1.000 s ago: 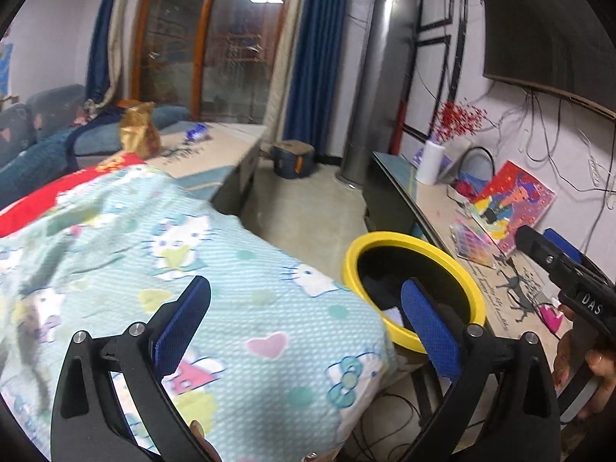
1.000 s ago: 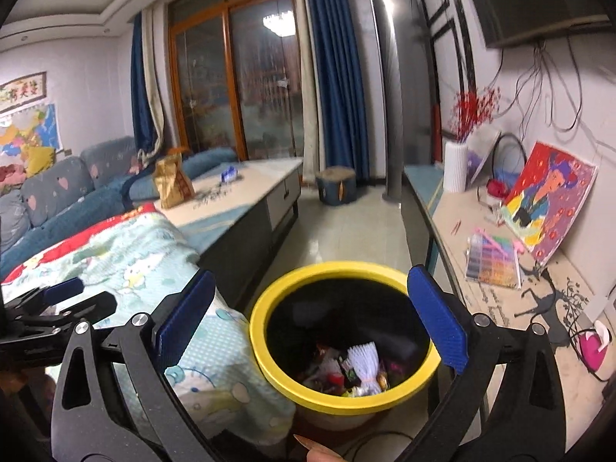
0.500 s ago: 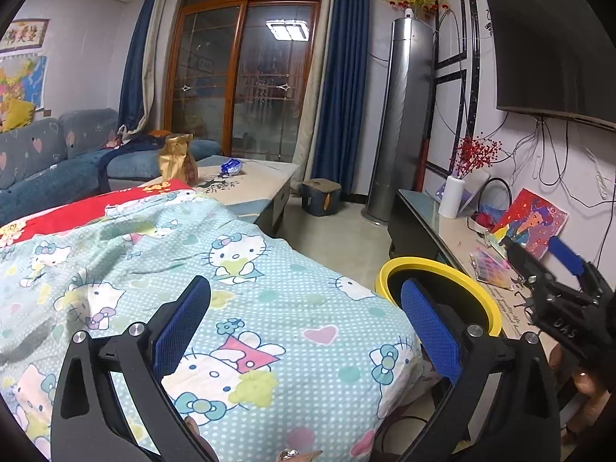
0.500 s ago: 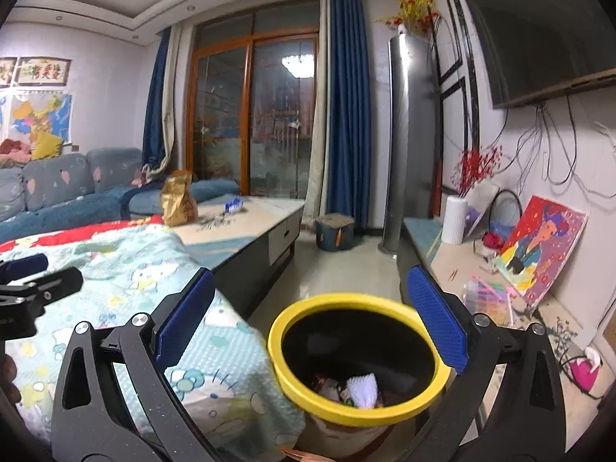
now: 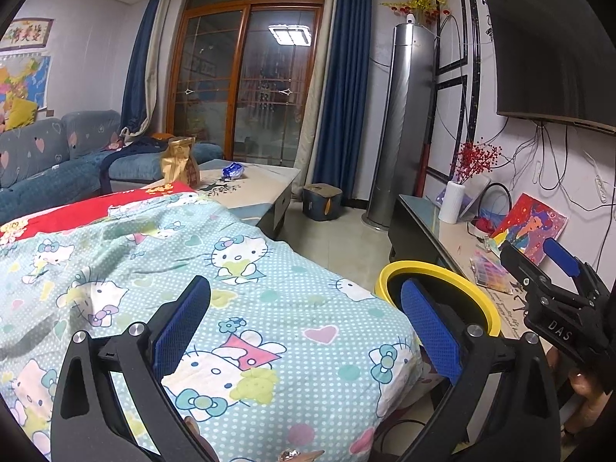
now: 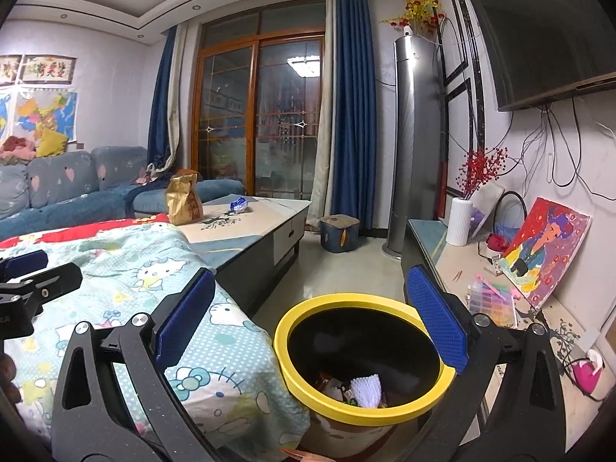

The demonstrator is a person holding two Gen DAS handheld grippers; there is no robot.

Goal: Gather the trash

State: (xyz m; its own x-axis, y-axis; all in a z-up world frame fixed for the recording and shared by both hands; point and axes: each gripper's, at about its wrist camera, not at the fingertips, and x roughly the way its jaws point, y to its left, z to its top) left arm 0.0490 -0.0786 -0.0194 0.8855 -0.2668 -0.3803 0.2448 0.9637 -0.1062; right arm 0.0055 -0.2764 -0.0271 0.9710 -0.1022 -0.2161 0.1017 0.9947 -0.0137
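A yellow-rimmed black bin (image 6: 362,354) stands on the floor by the bed, with white paper and other trash (image 6: 365,389) inside. It also shows in the left wrist view (image 5: 439,281). My right gripper (image 6: 312,319) is open and empty, held above the bin's rim. My left gripper (image 5: 304,327) is open and empty over the Hello Kitty blanket (image 5: 238,269). A crumpled blue wrapper (image 5: 233,170) and a gold paper bag (image 5: 180,161) sit on the far coffee table (image 5: 254,192). The right gripper also shows at the right edge of the left wrist view (image 5: 554,292).
A grey sofa (image 5: 46,161) lies at the left. A TV bench (image 6: 500,308) at the right carries a white vase (image 6: 459,221), a painting (image 6: 546,250) and a bead box. A tall air conditioner (image 6: 415,146) and a small stool (image 6: 340,233) stand at the back.
Both grippers have tilted upward, so more of the room and less of the bin's inside shows. Both stay open and empty.
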